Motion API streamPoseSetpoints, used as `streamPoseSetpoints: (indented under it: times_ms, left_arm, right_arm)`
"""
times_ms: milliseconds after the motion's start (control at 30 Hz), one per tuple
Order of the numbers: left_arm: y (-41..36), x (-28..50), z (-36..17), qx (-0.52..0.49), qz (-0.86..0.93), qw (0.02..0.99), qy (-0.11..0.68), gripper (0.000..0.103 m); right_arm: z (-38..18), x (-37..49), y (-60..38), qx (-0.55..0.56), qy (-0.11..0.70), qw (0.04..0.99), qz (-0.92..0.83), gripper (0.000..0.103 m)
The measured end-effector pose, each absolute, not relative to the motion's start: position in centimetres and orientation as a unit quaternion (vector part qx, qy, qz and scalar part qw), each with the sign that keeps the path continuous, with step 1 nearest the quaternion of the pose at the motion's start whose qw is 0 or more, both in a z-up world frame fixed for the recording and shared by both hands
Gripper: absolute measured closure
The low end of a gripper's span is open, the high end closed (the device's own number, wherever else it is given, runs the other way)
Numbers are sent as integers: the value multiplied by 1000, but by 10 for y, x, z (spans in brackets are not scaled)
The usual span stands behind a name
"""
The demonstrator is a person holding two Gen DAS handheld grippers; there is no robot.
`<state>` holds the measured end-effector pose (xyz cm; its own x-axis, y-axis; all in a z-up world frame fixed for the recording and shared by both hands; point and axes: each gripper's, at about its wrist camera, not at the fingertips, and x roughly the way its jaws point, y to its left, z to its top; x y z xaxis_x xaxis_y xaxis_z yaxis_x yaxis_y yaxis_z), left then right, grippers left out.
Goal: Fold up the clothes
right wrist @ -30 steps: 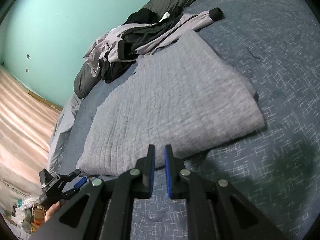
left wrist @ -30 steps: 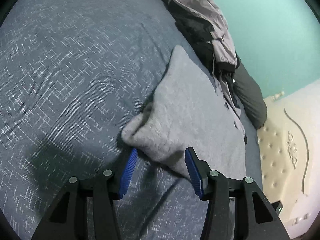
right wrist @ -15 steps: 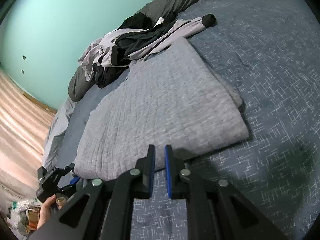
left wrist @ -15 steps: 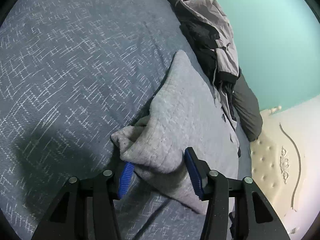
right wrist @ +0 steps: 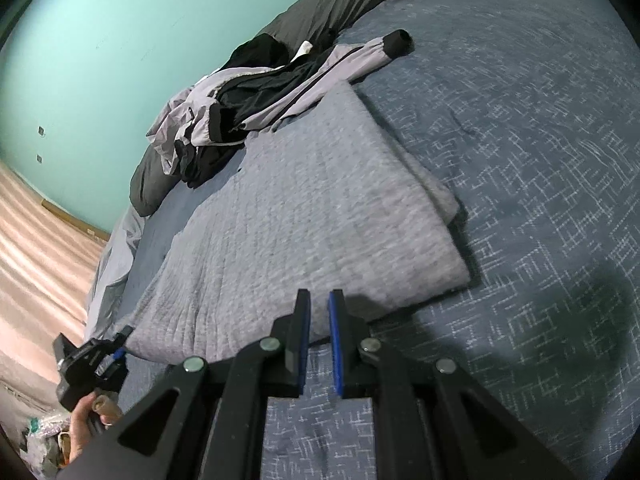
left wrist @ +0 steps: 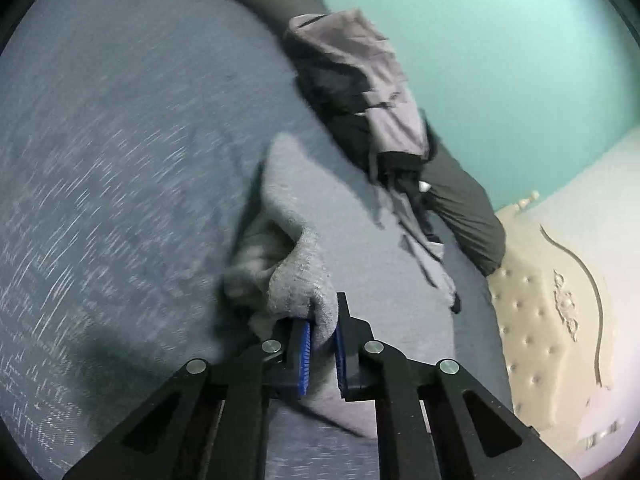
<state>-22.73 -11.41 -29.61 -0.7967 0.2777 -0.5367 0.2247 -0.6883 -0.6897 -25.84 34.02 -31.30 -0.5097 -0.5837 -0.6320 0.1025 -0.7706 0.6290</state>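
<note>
Left gripper (left wrist: pixel 320 344) just closed, clamped on corner of grey knitted garment (left wrist: pixel 300 280) lying half folded on blue patterned bedspread (right wrist: pixel 540 140). Right gripper (right wrist: pixel 319 344) together, empty. Better to lift slowly, keeping edge aligned.

Grey knit garment (right wrist: pixel 304 216); dark blue bedspread (right wrist: pixel 540 128), white crosshatch pattern; grey-and-black jacket (right wrist: pixel 256 100); turquoise wall (right wrist: pixel 120 40).

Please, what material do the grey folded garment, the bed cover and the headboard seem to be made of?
Grey garment: soft knit, probably cotton or fleece; ribbed lines and a fuzzy surface show.
Bed cover: matte woven fabric, blue with a white crosshatch pattern.
Headboard: cream padding with button tufts, perhaps faux leather; its slight sheen leaves this open.
</note>
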Motion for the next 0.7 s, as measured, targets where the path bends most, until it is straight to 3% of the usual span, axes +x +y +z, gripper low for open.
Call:
streamPoseSetpoints:
  times_ms: [233, 467, 700]
  left_arm:
    - [-49, -261, -235, -301, 888, 80, -338, 93]
    - [88, -308, -207, -342, 889, 190, -238, 93]
    - [202, -326, -282, -457, 845, 245, -130, 93]
  right_arm:
    - [-312, -259, 359, 444, -283, 197, -827, 94]
    - [-313, -260, 386, 437, -305, 186, -825, 94]
    - [-313, -264, 411, 432, -323, 172, -824, 94]
